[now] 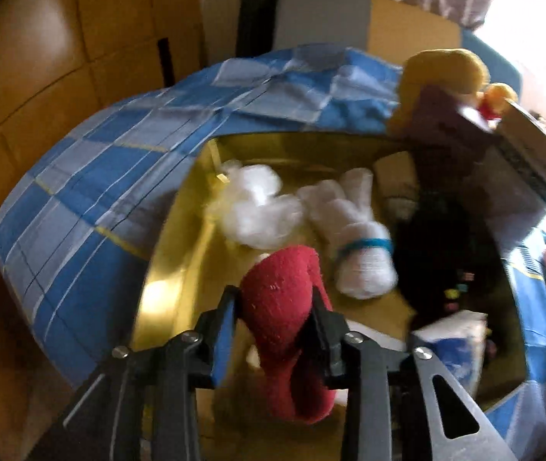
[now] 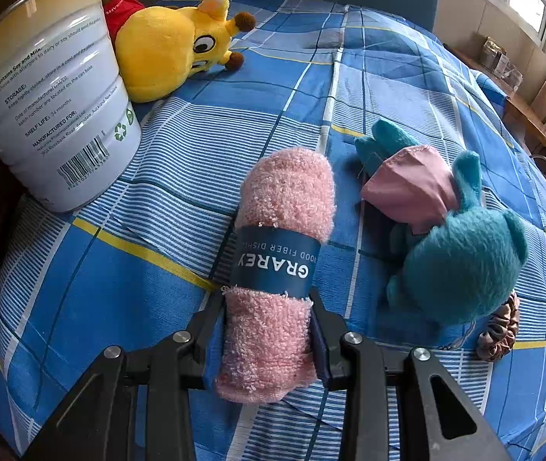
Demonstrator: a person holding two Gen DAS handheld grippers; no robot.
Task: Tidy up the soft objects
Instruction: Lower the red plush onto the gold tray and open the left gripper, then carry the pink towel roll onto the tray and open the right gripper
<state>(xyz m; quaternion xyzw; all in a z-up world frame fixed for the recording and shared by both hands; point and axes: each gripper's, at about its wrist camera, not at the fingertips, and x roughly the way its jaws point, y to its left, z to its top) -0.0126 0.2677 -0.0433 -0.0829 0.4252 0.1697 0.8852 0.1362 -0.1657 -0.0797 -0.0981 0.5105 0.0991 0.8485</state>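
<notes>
On the blue checked cloth (image 2: 388, 77), the down-tilted right gripper (image 2: 269, 330) clamps a pink towel roll (image 2: 280, 253); the left gripper (image 1: 273, 330) brackets a red plush (image 1: 284, 307).

Bare cloth (image 2: 80, 288) left of towel roll (image 2: 280, 269); teal plush (image 2: 461, 265) crowds right

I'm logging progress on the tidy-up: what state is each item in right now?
red cloth: between the left gripper fingers, above the gold container.
white bundles: lying inside the container.
pink towel roll: banded, clamped in the right gripper, resting on the blue plaid cloth.
teal plush: lying on the cloth.
yellow plush: on its side.
white can: upright.
</notes>
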